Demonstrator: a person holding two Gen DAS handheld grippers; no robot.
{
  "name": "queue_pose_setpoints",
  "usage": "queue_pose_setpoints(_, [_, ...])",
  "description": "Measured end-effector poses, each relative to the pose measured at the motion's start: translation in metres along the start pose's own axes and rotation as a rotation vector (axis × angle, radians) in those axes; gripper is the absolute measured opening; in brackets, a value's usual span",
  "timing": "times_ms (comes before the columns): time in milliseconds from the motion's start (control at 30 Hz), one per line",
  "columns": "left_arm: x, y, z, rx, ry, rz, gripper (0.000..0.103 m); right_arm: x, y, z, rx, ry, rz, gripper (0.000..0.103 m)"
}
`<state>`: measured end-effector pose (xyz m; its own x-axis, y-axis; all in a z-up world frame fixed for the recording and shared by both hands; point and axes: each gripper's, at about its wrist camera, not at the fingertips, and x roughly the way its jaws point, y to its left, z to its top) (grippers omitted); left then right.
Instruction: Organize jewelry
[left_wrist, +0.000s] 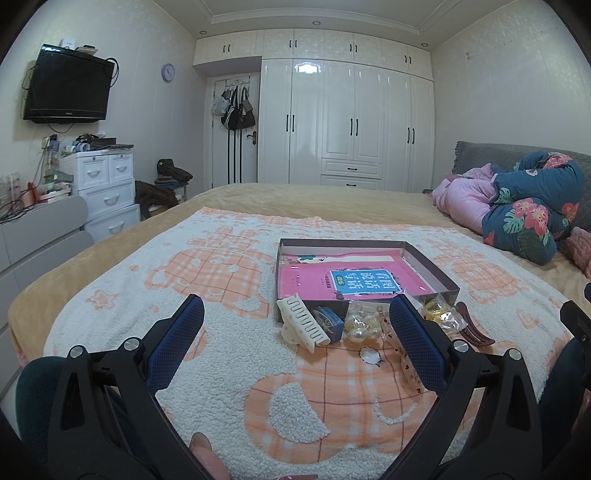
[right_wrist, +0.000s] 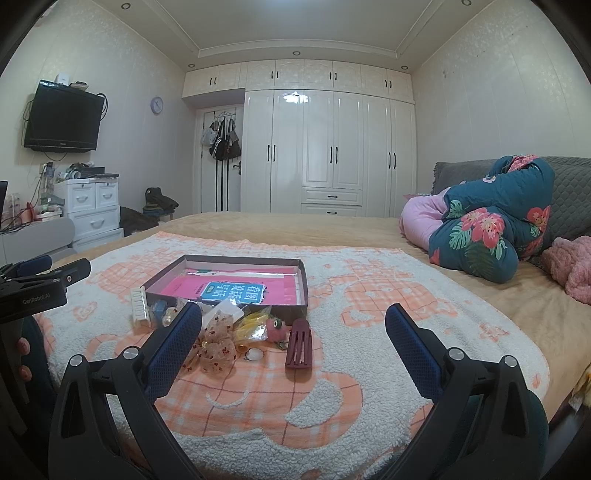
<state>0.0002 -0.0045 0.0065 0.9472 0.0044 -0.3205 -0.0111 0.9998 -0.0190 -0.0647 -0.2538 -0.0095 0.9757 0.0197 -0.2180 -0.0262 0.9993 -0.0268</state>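
A bedroom with white wardrobes; on the bed lies a peach-and-white blanket (right_wrist: 332, 369) carrying a shallow box (right_wrist: 301, 286) with a pink booklet inside. The jewelry sits heaped just in front of the box: a white claw clip (left_wrist: 301, 325), a bag of pearl earrings (left_wrist: 364, 325), a maroon hair clip (right_wrist: 300, 349). Both the left tool (left_wrist: 295, 325) and right tool (right_wrist: 293, 328) hover spread wide, holding nothing. Sorting looks not yet begun; the next move likely calls for closing on one piece and lifting it into the box.
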Motion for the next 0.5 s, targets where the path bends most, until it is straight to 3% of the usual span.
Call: queue_pose_setpoints(500, [0.0007, 0.0007, -0.0016, -0.003, 0.003, -0.002, 0.092, 0.0016, 0.0020, 0.0001, 0.001, 0.008, 0.005, 0.097])
